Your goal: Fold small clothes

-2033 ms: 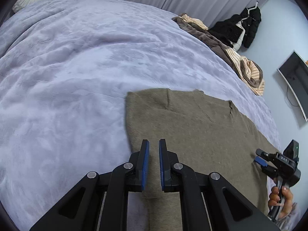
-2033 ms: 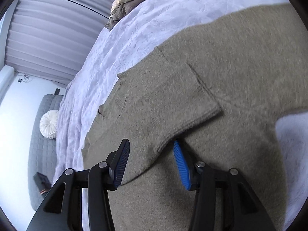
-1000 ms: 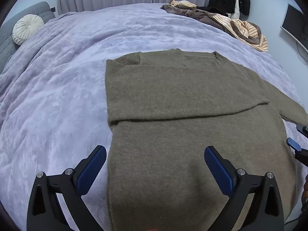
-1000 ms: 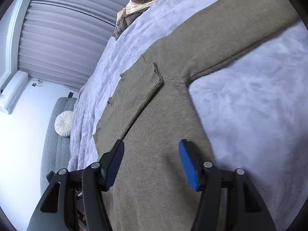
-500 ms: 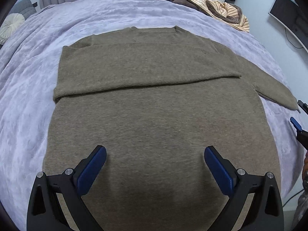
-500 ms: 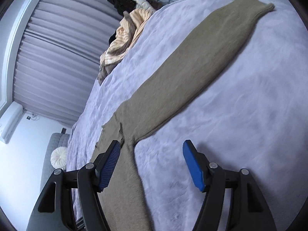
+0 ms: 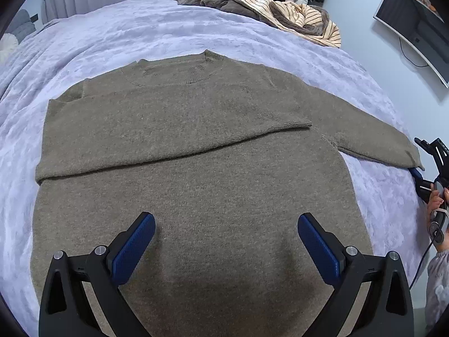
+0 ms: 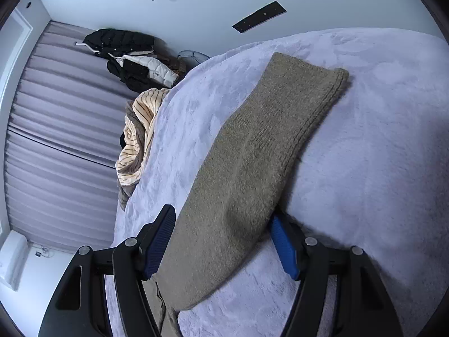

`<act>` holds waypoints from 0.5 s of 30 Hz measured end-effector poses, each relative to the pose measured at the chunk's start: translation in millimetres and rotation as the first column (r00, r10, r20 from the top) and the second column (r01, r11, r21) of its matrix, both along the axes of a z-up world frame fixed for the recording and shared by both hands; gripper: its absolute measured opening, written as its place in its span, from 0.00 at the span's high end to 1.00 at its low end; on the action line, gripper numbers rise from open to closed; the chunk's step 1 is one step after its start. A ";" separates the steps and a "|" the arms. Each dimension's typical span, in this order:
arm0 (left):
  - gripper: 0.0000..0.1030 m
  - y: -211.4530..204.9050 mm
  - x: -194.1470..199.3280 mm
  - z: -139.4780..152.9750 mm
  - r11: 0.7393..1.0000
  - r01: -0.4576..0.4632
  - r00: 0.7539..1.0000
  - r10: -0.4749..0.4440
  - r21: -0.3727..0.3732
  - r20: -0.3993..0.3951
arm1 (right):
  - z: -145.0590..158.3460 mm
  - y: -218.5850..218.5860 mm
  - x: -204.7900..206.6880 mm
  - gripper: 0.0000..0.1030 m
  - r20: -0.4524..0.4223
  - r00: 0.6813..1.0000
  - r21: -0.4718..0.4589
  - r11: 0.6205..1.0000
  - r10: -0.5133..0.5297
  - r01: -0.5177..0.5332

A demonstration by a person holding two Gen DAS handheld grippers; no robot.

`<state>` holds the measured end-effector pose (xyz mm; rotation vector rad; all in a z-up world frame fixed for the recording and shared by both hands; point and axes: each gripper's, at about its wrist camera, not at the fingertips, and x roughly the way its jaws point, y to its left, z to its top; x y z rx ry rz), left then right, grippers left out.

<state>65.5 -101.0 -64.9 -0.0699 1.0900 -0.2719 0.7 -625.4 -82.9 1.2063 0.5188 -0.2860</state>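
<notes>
**Right tool now straddles the outstretched sleeve**

Half a second ago the right tool (image 8: 221, 238) hovered over bare blanket beside the sleeve; now the sleeve (image 8: 252, 174) runs between its spread fingers, which are released and not pinching it. One blue pad (image 8: 282, 244) is partly hidden under the sleeve's edge, so contact there cannot be judged. The left tool (image 7: 226, 241) has barely shifted and hangs with its jaws wide apart over the lower body of the sweater (image 7: 196, 196), gripping nothing.

The olive-brown sweater lies flat on the bed (image 7: 112, 36), neckline away from the left camera. Its knit is fuzzy and matte, with a ribbed collar and ribbed cuff. One sleeve is folded straight across the chest; the other stretches out toward the bed's edge. The hem is cut off behind the left tool's black arms.

The bed cover is a pale lavender plush with a crushed, mottled nap. A heap of striped and brown clothes (image 7: 280, 14) sits at the far side. In the left view, the right tool shows only partly at the frame's edge.
</notes>
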 end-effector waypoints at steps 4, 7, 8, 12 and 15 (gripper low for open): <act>0.01 5.4 6.2 0.1 0.998 -0.008 1.000 0.009 -0.062 0.004 | -14.8 -10.1 7.1 0.81 0.064 0.998 0.172 0.985 -0.012 0.000; 0.01 14.7 10.6 0.6 0.995 -0.018 1.000 0.019 -0.094 0.007 | -12.3 -3.2 16.9 0.89 0.136 0.991 0.203 0.978 0.008 -0.036; 0.01 20.6 12.0 0.9 0.994 -0.028 1.000 0.028 -0.109 0.005 | -6.8 0.3 19.7 0.89 0.161 0.986 0.187 0.980 0.032 -0.063; 0.01 46.0 16.5 2.4 0.986 -0.069 0.997 0.074 -0.151 0.022 | 29.8 39.9 55.6 0.88 0.274 0.934 0.078 0.963 0.228 -0.258; 0.01 67.0 19.1 1.9 0.979 -0.096 0.994 0.102 -0.180 0.028 | 61.8 95.1 91.5 0.88 0.288 0.867 -0.056 0.911 0.406 -0.409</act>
